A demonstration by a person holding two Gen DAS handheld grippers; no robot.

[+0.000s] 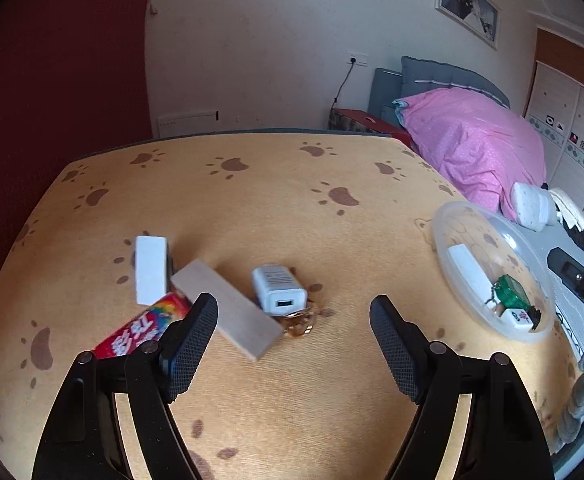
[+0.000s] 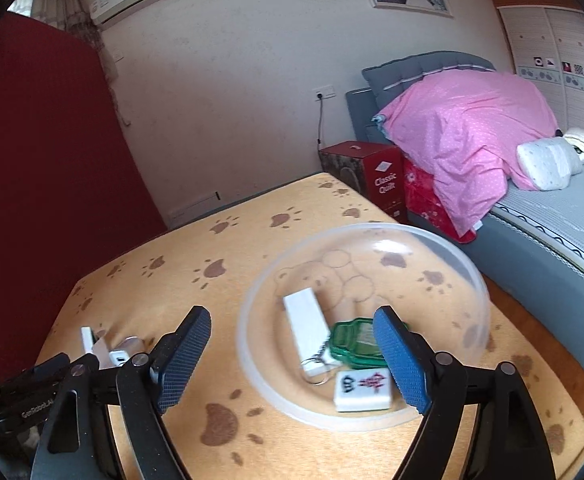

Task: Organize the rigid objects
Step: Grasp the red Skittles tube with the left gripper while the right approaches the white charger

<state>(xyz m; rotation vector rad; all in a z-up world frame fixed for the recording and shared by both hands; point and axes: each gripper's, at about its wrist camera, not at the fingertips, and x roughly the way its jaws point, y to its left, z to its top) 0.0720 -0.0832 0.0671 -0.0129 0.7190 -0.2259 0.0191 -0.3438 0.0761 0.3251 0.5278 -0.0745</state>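
Note:
On the paw-print tablecloth point(image 1: 276, 208) lie a white block point(image 1: 152, 270), a wooden block point(image 1: 228, 314), a white charger point(image 1: 278, 290), a small amber trinket point(image 1: 299, 325) and a red printed box point(image 1: 144, 332). My left gripper point(image 1: 293, 303) hovers open just in front of them, with nothing between its fingers. A clear plastic bowl point(image 2: 252, 360) holds a white block point(image 2: 305, 330), a green keychain point(image 2: 351, 338) and a mahjong tile point(image 2: 363, 390). My right gripper point(image 2: 292, 314) stands open above the bowl's near side, gripping nothing. The left wrist view shows the same bowl point(image 1: 443, 236) at the right.
A bed with a pink quilt point(image 2: 463, 136) stands beyond the table's right edge. Beside it is a red "Classic Quilt" box point(image 2: 383, 184). A dark red panel point(image 2: 44, 160) rises on the left. The table's far edge point(image 1: 252, 134) faces the white wall.

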